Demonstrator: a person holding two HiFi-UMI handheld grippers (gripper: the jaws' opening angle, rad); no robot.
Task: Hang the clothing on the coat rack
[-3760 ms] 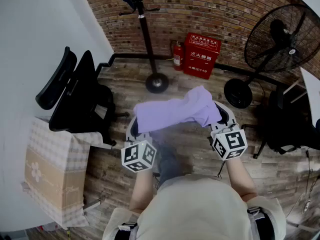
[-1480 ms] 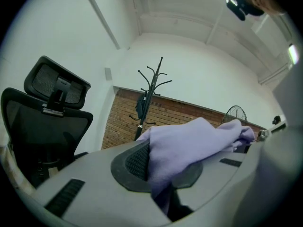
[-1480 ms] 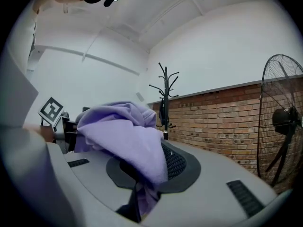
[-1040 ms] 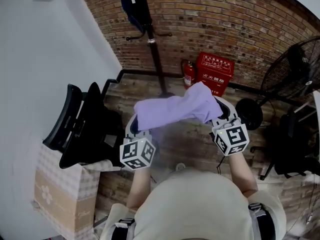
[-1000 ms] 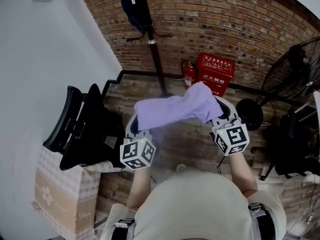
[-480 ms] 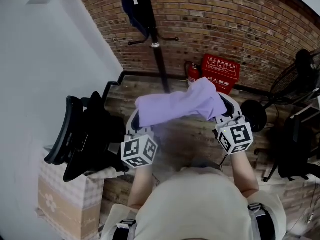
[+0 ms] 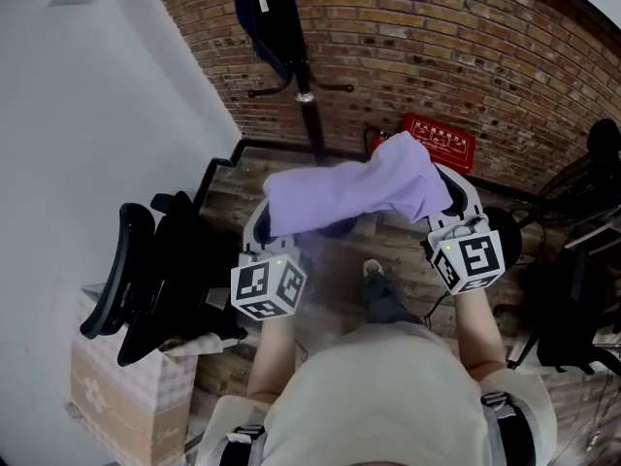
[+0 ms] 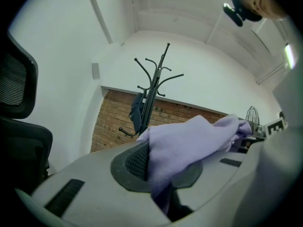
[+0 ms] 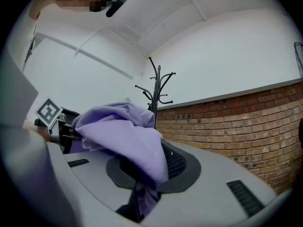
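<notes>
A lilac garment (image 7: 354, 192) stretches between my two grippers in the head view. My left gripper (image 7: 262, 229) is shut on its left end; the cloth (image 8: 189, 148) bulges out of the jaws in the left gripper view. My right gripper (image 7: 448, 202) is shut on its right end, and the fabric (image 9: 128, 136) spills over the jaws in the right gripper view. The black coat rack (image 7: 296, 66) stands ahead by the brick wall, with a dark item (image 7: 260, 13) hanging on it. Its hooks (image 8: 154, 72) (image 9: 156, 86) show beyond the cloth in both gripper views.
A black office chair (image 7: 160, 270) stands at my left, with a checked cardboard box (image 7: 112, 396) beside it. A red fire-equipment box (image 7: 441, 139) sits against the brick wall. A floor fan and another chair (image 7: 582, 289) are at the right.
The view has closed in on the coat rack, whose pole now stands just beyond the garment. Both grippers keep hold of the lilac garment, carried a little higher and rightwards.
</notes>
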